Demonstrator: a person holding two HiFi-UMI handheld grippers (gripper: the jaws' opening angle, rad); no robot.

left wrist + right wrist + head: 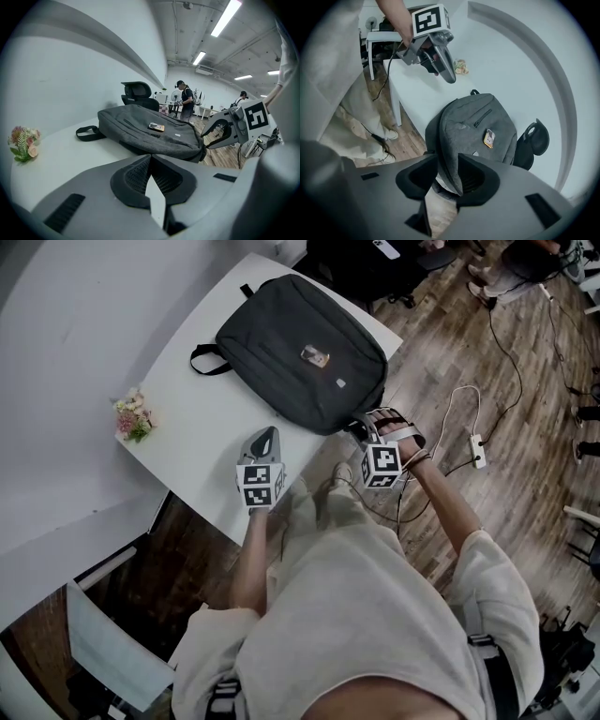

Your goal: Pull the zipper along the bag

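A dark grey backpack (300,352) lies flat on the white table (197,460), with its near corner over the table's right edge. My right gripper (367,423) is at that corner. Its jaws stand open with the bag's edge (449,161) running between the pads, and there is a gap on the left side. In the left gripper view it shows as an open gripper (209,137) around the corner of the backpack (145,126). My left gripper (266,435) hovers over bare table in front of the bag, shut and empty. No zipper pull is visible.
A small bunch of flowers (133,416) sits at the table's left edge. A power strip (478,451) with cables lies on the wooden floor to the right. A black office chair (138,93) stands behind the table, and a person (186,101) stands far behind it.
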